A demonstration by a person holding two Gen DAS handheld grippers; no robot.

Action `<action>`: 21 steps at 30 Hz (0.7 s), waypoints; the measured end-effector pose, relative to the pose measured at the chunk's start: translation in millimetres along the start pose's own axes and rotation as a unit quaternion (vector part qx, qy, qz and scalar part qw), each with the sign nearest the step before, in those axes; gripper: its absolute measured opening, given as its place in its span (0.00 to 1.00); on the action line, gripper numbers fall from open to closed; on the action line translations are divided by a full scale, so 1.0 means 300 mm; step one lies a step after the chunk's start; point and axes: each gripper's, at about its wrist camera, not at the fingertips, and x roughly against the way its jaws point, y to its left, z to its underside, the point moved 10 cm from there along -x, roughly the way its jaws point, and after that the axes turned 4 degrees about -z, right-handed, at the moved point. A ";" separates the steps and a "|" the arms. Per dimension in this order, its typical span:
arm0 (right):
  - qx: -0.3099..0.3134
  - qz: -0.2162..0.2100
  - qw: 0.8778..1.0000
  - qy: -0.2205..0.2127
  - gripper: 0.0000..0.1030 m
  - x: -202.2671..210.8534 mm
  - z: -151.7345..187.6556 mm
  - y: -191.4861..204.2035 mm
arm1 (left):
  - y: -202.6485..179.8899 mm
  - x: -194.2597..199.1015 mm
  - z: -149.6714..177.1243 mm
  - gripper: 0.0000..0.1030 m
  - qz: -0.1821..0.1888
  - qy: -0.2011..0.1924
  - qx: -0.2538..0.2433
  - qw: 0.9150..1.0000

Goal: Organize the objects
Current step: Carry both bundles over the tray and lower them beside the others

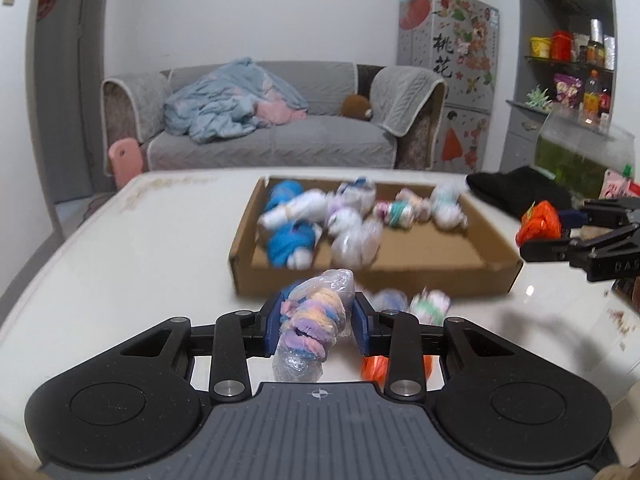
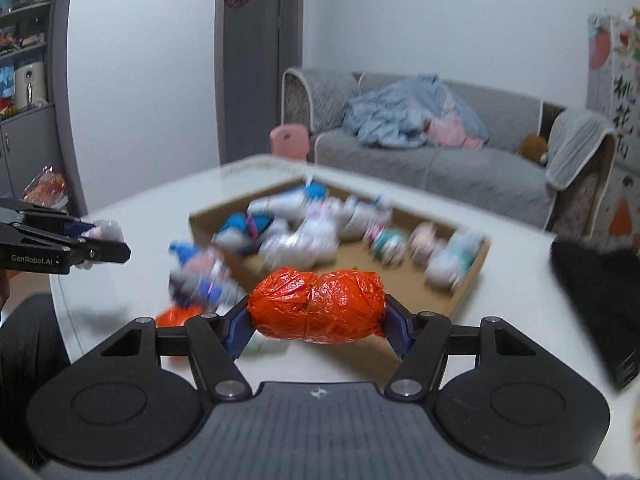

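Both pairs of fingers are pinching something. Those of the left gripper (image 1: pixel 316 322) press their blue pads against a clear plastic bag stuffed with pastel yarn in pink, yellow, purple and blue (image 1: pixel 312 328), gripped across its middle with the twisted ends sticking out above and below. Those of the right gripper (image 2: pixel 318 318) clamp a crinkled orange plastic bundle, pinched in at its waist (image 2: pixel 318 306), by its two ends, so it lies crosswise between the pads.

Both bundles appear to be held above the white surface (image 1: pixel 140 240), near the front edge of the shallow brown cardboard box (image 1: pixel 496 276), which already holds a row of similar wrapped bundles in blue, white and teal. A few more lie on the surface just in front of the box, among them another small orange one (image 1: pixel 376 366).

These bundles look light and soft: yarn or filling inside thin film that will squash rather than resist. The film is likely slippery and may tear or slide if held only by a loose twisted end, so the padded middle is the safer place to grip, as on the left. The end-on hold on the orange one looks secure but could let it buckle at the waist.
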 end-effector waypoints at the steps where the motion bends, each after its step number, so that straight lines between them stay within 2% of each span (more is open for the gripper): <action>1: 0.005 0.003 1.000 -0.004 0.60 0.012 -0.028 -0.013 | -0.009 -0.002 -0.033 0.41 0.005 -0.004 -0.005 1.000; 3: 0.021 0.013 1.000 -0.012 0.60 0.028 -0.087 -0.036 | -0.032 -0.007 -0.111 0.41 0.014 -0.016 -0.019 1.000; 6: 0.040 0.020 0.999 -0.016 0.60 0.027 -0.164 -0.066 | -0.067 -0.034 -0.229 0.41 0.040 -0.021 -0.012 0.999; 9: 0.046 0.025 0.998 -0.017 0.60 0.001 -0.223 -0.105 | -0.116 -0.077 -0.341 0.41 0.040 -0.035 -0.037 0.998; 12: 0.051 0.029 0.998 -0.014 0.60 -0.038 -0.262 -0.145 | -0.180 -0.134 -0.423 0.41 0.060 -0.029 -0.052 0.996; 16: 0.052 0.026 0.998 -0.007 0.60 -0.092 -0.297 -0.164 | -0.272 -0.236 -0.488 0.41 0.081 -0.014 -0.079 0.993; 21: 0.060 0.026 0.998 0.017 0.60 -0.170 -0.294 -0.181 | -0.364 -0.387 -0.478 0.41 0.106 0.030 -0.079 0.991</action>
